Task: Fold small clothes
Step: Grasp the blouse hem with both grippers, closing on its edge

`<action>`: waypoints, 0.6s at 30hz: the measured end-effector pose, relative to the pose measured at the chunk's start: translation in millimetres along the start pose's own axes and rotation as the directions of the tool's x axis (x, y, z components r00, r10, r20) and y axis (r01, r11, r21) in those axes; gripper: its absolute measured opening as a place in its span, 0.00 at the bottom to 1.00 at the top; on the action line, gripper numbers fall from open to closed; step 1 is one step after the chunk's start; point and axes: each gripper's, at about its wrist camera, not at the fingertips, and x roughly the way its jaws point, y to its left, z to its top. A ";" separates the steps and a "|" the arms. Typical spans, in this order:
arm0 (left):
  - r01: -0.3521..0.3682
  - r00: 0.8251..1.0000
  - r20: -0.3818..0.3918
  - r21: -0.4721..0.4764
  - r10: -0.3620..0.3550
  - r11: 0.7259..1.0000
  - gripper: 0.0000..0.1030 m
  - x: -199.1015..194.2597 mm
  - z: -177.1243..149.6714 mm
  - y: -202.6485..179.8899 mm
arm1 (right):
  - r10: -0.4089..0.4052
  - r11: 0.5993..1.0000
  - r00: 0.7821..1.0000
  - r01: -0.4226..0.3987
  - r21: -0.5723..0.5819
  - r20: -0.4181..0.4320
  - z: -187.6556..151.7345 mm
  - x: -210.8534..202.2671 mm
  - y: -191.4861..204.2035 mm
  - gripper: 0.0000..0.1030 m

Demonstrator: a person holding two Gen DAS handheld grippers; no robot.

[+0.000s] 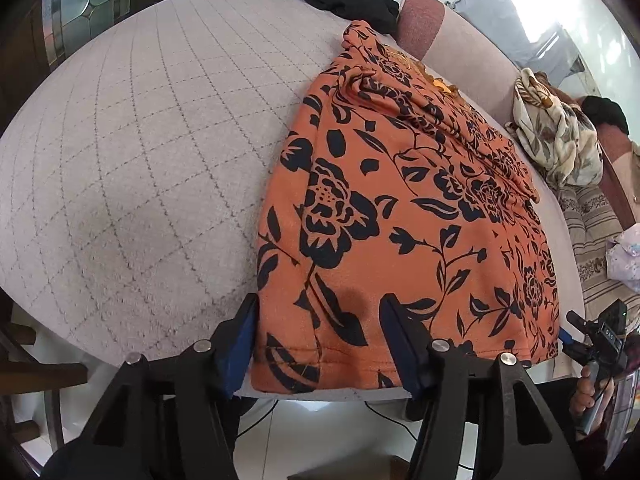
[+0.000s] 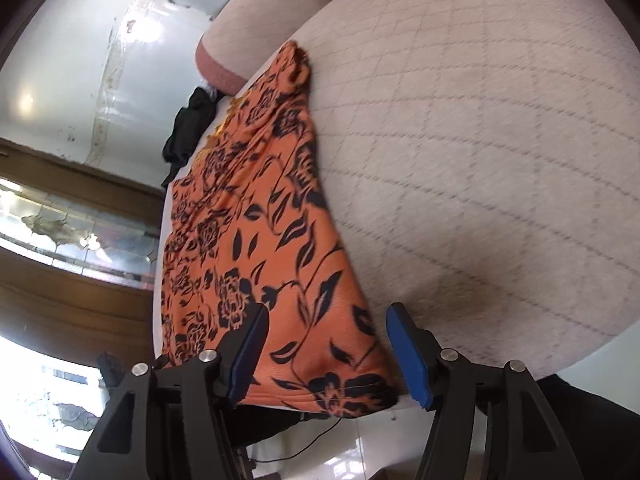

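- The orange floral garment (image 1: 400, 208) is laid flat on the quilted surface (image 1: 140, 140), its hem at the near edge.
- The left gripper (image 1: 320, 344) and right gripper (image 2: 328, 356) are each held part-open astride 1 hem corner, nothing gripped, presumably for lifting.

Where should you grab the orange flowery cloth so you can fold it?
Grab the orange flowery cloth by its two near hem corners, coming from the table's front edge. The hem lies flat along that edge, and the left tool and right tool each already straddle a corner, open.
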 end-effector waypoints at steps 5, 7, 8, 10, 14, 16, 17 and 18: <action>0.033 0.999 -0.001 -0.043 -0.033 0.999 0.11 -1.7 2.1 10.7 | -0.030 0.991 0.999 0.024 -0.130 -0.042 -11.3 16.5 25.0 0.20; 0.033 0.999 0.009 -0.033 -0.033 0.999 0.11 -6.2 2.3 9.4 | -0.060 0.984 0.996 0.049 -0.171 -0.060 -17.3 24.9 34.3 0.18; 0.032 0.999 0.014 -0.018 -0.032 0.999 0.12 -8.8 2.7 7.7 | -0.091 0.974 0.995 0.079 -0.213 -0.045 -19.6 25.1 41.6 0.18; 0.023 1.000 0.008 -0.004 -0.023 1.000 0.16 -10.8 3.9 6.9 | -0.095 0.968 0.995 0.084 -0.236 -0.034 -20.5 23.2 46.7 0.18; 0.042 0.998 -0.042 -0.049 -0.044 0.998 0.64 -3.2 5.6 13.4 | -0.072 0.992 0.996 0.065 -0.107 -0.059 -14.0 25.2 27.8 0.25; 0.046 0.998 -0.037 -0.049 -0.048 0.998 0.64 -3.0 5.0 13.9 | -0.044 0.996 0.997 0.039 -0.085 -0.060 -12.4 25.8 25.8 0.29; 0.037 0.999 -0.038 -0.049 -0.039 0.998 0.58 -2.6 4.9 13.9 | -0.043 0.994 0.998 0.037 -0.100 -0.056 -13.7 25.9 27.7 0.32; 0.015 0.999 -0.033 -0.047 -0.017 0.999 0.35 -2.9 5.1 13.9 | -0.046 0.991 0.998 0.040 -0.127 -0.048 -16.2 26.7 31.7 0.31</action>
